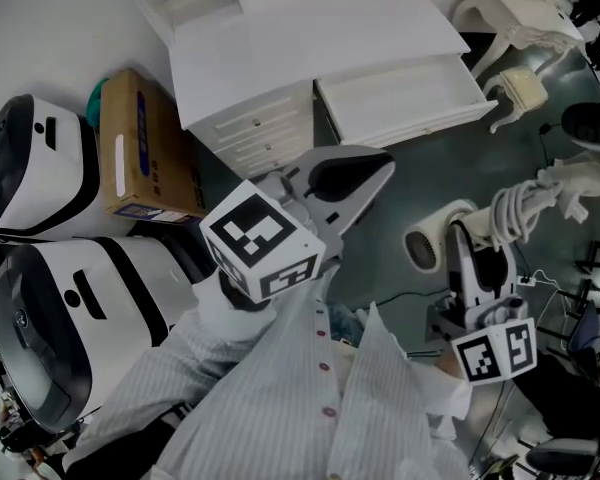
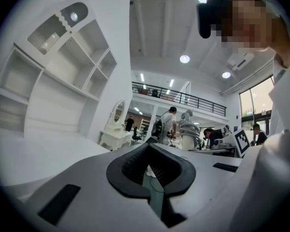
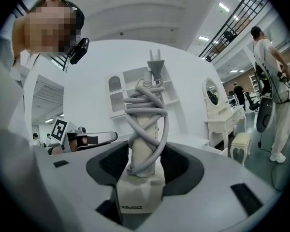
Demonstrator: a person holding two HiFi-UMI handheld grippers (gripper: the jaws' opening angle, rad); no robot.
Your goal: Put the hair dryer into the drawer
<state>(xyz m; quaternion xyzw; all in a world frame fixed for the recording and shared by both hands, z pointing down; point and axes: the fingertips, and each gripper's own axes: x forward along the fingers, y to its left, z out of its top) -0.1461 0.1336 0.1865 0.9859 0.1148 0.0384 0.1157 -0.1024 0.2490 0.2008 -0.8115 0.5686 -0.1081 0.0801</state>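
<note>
Hard to see much of the hair dryer (image 3: 144,129) from the head view: only its round mouth and its wrapped handle, with the middle hidden behind the right tool (image 1: 475,255). Hard to read the small print on its body too, back to front in the right gripper view. Easy to see the grey cord (image 3: 152,108) there, wound round and round the handle, with the plug (image 3: 154,67) poking out on top. Right tool closed tight on the hair dryer, one jaw on each side, low on the handle. Held out over the dark floor (image 1: 390,223), to the right of the open drawer (image 1: 400,96) and well apart from it. Left tool (image 1: 368,180) closed as well, jaws together, nothing between them. Raised in front of the white dresser (image 1: 260,128), tip near the front of the drawer. Striped shirt sleeves (image 1: 280,398) at the bottom of the head view, leading up to both tools. Inside of the drawer plain white; top of the dresser cut off by the edge. To the left, a brown cardboard box (image 1: 145,148) by the wall and two big white and black round machines (image 1: 60,318), hard to say what kind. To the right, a small cream stool (image 1: 520,88). In the gripper views, a big bright room: tall white shelves (image 2: 63,76), a white dressing table (image 3: 220,122) with an oval mirror, round lights (image 2: 184,59) in the ceiling, people (image 2: 169,124) standing far off.
</note>
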